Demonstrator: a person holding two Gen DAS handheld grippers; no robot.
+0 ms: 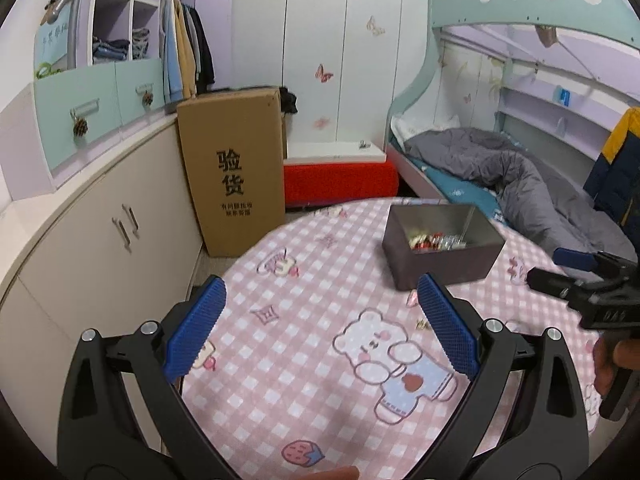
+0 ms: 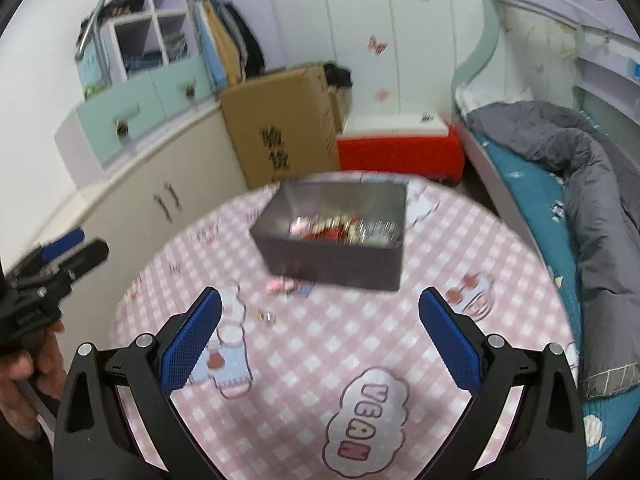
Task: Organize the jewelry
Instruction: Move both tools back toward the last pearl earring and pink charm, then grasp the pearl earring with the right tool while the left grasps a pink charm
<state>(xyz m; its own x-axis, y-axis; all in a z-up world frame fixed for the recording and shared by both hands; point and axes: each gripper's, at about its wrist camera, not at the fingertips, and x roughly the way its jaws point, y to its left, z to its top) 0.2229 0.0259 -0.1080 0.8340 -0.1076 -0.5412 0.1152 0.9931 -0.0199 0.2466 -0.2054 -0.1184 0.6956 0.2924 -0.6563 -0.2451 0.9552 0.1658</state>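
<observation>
Left wrist view.
- Left tongs point(image 1: 322, 324): spread wide, nothing between the blue pads, hovering above the table point(image 1: 304, 412) with its pink checked cloth.
- Box point(image 1: 442, 242): dark, open-topped, standing on the far right part of the table; it lies ahead and to the right of these tongs. Jewelry pieces point(image 1: 436, 241) lie heaped against its near wall, red, silver and gold among them.
- Loose small piece point(image 1: 421, 323): gold-coloured, on the cloth just inside the right-hand pad, between tongs and box. A second pale piece point(image 1: 411, 299) lies just beyond it, close to the near corner of the box. Both are too small to identify.
- Right tongs point(image 1: 576, 268): seen side-on at the right edge, near the box's right side; gap not readable from here.

Right wrist view (blurred).
- Right tongs point(image 2: 320, 332): spread wide, empty, pointed at the box point(image 2: 332, 264), which sits straight ahead and far of them.
- Loose ring-like piece point(image 2: 267, 316): on the cloth, ahead and left of centre, nearer the left-hand pad.
- Pink-and-pale piece point(image 2: 285, 285): lying against the near wall of the box, long axis running left to right.
- Left tongs point(image 2: 76, 246): at the far left edge, held in a hand point(image 2: 24, 368).

Judgement: both tongs stand about equally near the loose pieces; either could pick one up and carry it forward into the box.
</observation>
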